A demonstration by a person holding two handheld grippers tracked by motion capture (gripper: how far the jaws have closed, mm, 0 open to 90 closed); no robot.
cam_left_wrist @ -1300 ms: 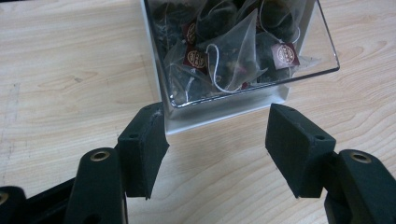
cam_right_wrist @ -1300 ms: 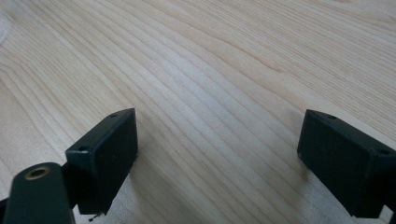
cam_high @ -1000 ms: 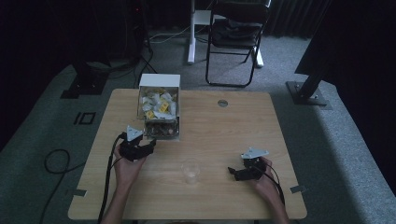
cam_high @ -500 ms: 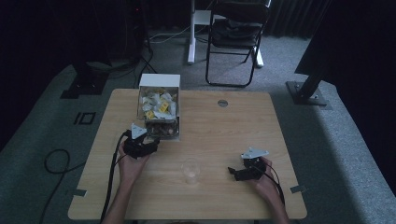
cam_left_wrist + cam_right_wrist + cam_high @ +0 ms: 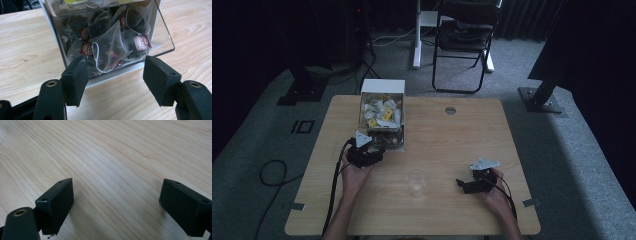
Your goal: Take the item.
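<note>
Your right tongs (image 5: 460, 184) sit low at the near right of the desk (image 5: 462, 130), spread open with only bare wood between the pads (image 5: 56, 203), nothing gripped

A clear glass cup (image 5: 416, 183) stands upright near the middle of the desk's near half, between your two hands and apart from both

Your left tongs (image 5: 379, 151) are further in on the left side, aimed at the mouth of the clear tea bag box (image 5: 382, 112). They're open, pads (image 5: 75, 80) just short of the box's front lip, one to each side of the opening, not pressing on anything

Pyramid tea bag (image 5: 110, 47) with a white string lies at the front of the pile inside the box's lower tray, straight ahead between the open pads but not touched, dark red tags on it and its neighbours

The box stands upright towards the far left of the desk, its white top section holding yellow and white sachets

Beyond the desk: a folding chair (image 5: 464, 35) on the grey carpet
</note>
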